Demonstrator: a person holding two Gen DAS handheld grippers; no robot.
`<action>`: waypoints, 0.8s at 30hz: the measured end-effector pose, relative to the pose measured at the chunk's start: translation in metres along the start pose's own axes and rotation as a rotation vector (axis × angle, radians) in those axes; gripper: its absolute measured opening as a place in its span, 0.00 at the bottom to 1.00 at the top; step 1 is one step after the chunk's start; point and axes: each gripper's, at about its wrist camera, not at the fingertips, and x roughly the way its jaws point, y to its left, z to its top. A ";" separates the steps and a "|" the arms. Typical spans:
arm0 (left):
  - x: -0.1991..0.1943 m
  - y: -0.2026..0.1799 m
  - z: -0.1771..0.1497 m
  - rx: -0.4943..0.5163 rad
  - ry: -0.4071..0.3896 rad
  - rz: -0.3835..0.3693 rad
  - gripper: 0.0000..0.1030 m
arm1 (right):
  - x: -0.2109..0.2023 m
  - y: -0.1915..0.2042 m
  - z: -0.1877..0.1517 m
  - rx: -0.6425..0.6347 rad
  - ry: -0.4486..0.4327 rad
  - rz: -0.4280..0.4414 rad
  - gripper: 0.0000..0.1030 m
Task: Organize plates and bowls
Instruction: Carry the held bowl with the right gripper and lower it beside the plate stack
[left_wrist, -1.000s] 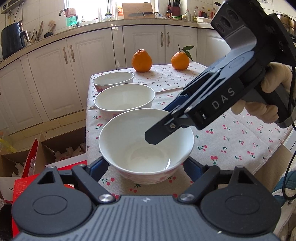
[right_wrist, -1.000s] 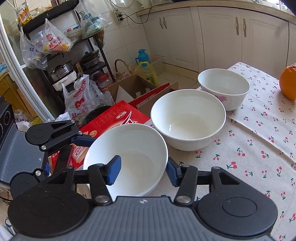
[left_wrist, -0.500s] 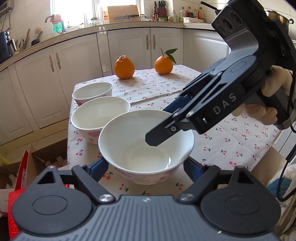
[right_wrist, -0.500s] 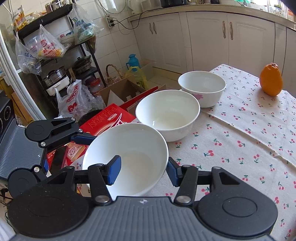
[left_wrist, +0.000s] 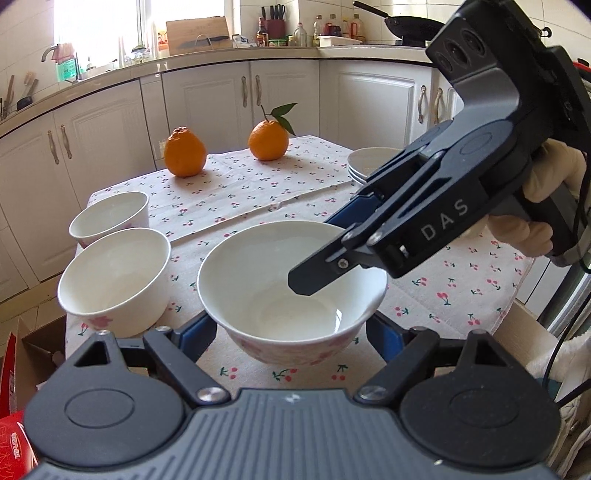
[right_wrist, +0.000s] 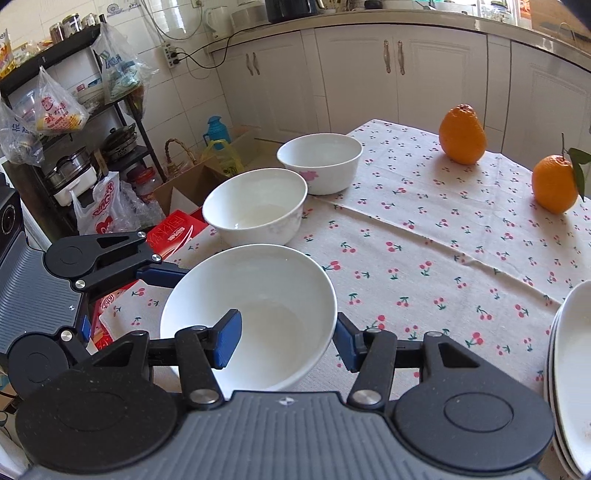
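A white bowl with pink flowers (left_wrist: 291, 291) is held between both grippers above the cherry-print tablecloth (left_wrist: 258, 184). My left gripper (left_wrist: 291, 332) is shut on its sides, one pad at each side. My right gripper (right_wrist: 288, 338) is shut on its rim (right_wrist: 247, 314), one finger inside and one outside; it shows in the left wrist view (left_wrist: 406, 229). Two more white bowls (right_wrist: 255, 206) (right_wrist: 319, 162) stand in a row at the table's left edge. A stack of white plates (right_wrist: 569, 376) sits at the right.
Two oranges (left_wrist: 184, 151) (left_wrist: 267, 140) stand at the far side of the table. White kitchen cabinets (left_wrist: 221, 99) run behind. Cardboard boxes, a red box (right_wrist: 173, 232) and a cluttered shelf (right_wrist: 74, 110) stand on the floor left of the table.
Both grippers have carried the bowl up and to the right, away from the two other bowls. The plate stack has come into view. The grips have not changed.
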 end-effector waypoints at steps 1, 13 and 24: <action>0.002 -0.002 0.002 0.005 0.000 -0.008 0.85 | -0.002 -0.002 -0.002 0.005 -0.002 -0.006 0.58; 0.030 -0.014 0.015 0.021 0.008 -0.072 0.85 | -0.016 -0.031 -0.012 0.062 -0.011 -0.066 0.58; 0.039 -0.017 0.018 0.010 0.024 -0.088 0.85 | -0.014 -0.040 -0.017 0.080 0.004 -0.073 0.58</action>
